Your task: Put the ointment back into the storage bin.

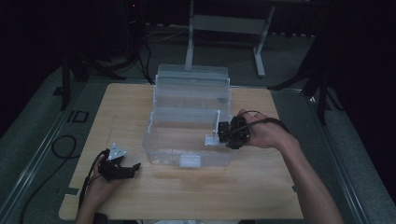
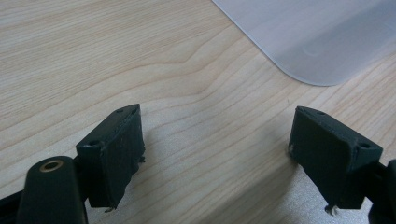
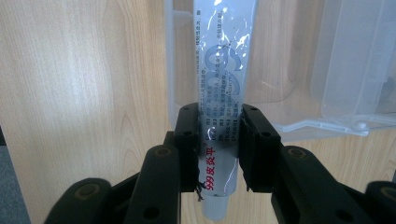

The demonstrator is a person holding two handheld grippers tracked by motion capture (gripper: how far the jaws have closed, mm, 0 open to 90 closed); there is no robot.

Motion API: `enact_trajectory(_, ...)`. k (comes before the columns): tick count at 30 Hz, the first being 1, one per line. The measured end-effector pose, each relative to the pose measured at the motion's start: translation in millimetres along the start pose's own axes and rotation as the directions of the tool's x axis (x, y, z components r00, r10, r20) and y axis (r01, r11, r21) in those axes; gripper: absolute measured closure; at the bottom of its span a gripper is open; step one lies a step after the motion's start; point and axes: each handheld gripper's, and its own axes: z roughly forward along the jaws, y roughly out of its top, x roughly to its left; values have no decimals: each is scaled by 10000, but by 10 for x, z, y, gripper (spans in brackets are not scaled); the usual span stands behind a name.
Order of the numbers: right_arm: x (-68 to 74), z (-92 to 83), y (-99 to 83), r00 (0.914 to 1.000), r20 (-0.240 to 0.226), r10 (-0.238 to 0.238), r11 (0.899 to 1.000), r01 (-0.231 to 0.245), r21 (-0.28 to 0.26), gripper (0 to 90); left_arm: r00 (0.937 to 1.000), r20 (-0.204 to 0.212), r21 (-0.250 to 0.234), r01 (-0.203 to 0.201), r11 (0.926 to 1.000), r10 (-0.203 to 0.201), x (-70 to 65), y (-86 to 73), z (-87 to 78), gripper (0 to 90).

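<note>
Right gripper (image 3: 219, 149) pinching a white-and-silver plastic ointment tube (image 3: 219, 93) near its cap end, over the right side of the clear plastic tiered storage box (image 1: 187, 116). Red "999" and small Chinese print readable on the tube. Left gripper (image 2: 215, 158) spread wide, holding nothing, resting on the pale wooden table (image 2: 93, 56), near left.

High view sits above the near edge of the surface (image 1: 187, 196), looking forward and down, far enough back to take in all four corners. The left gripper view is super close, staring down at bare wood grain plus one corner of the clear plastic organizer box (image 2: 322, 42). The right gripper view looks down into that same box (image 3: 345, 60), also in the high view (image 1: 191, 121).
</note>
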Motion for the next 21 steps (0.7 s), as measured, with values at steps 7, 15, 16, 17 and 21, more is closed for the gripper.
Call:
enact_trajectory(7,-20,47,10,9999,-98,59,10000,-59,-2,707,10000,1,-1,0,10000,0,0,0,0,184)
enact_trajectory(15,-46,118,31,9998,-205,48,10000,-48,-36,706,10000,2,0,-1,10000,1,0,0,0,184)
enact_trajectory(16,-47,125,37,9997,-239,52,10000,-53,-34,706,10000,2,-1,0,10000,0,0,0,0,184)
enact_trajectory(17,-45,132,43,9997,-242,46,10000,-46,-18,707,10000,1,-1,-2,10000,2,0,0,0,184)
enact_trajectory(21,-44,164,72,9995,-323,2,10000,-1,34,707,10000,1,-1,0,10000,0,0,0,0,184)
